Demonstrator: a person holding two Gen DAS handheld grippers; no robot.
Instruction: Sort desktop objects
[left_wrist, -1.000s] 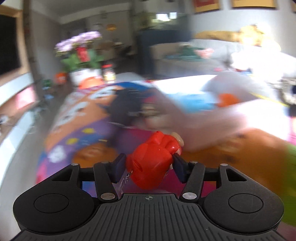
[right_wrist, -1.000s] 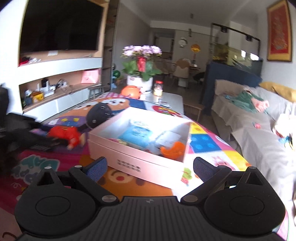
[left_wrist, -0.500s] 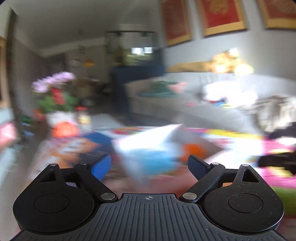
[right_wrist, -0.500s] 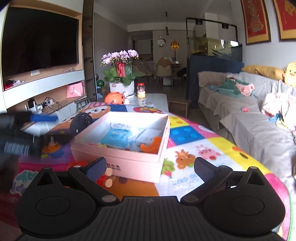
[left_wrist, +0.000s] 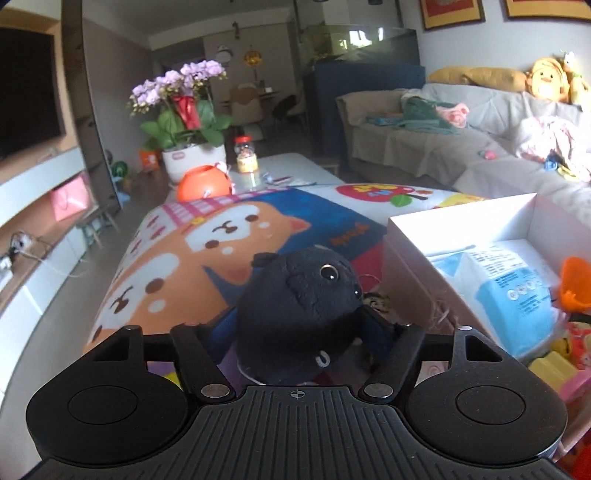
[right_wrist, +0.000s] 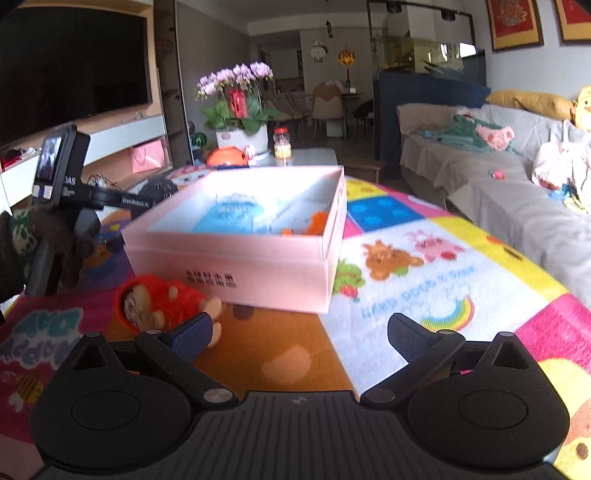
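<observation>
My left gripper (left_wrist: 295, 328) is shut on a black plush toy (left_wrist: 299, 310), left of the pink box (left_wrist: 458, 218). The box holds a blue packet (left_wrist: 517, 295) and an orange toy (left_wrist: 574, 284). In the right wrist view the pink box (right_wrist: 236, 266) stands in the middle of the colourful mat, with a red plush doll (right_wrist: 162, 306) lying on its side in front of its near left corner. My right gripper (right_wrist: 299, 332) is open and empty, just behind the doll. The left gripper (right_wrist: 92, 199) shows at the far left of that view.
An orange round toy (left_wrist: 205, 182), a flower pot (left_wrist: 192, 158) and a small jar (left_wrist: 246, 155) stand at the table's far end. A sofa (right_wrist: 498, 177) with clothes runs along the right. The cartoon mat (right_wrist: 424, 266) covers the table.
My left gripper let go of the red doll, swung across the box and closed on the black plush toy. The red doll now lies in front of the box.
</observation>
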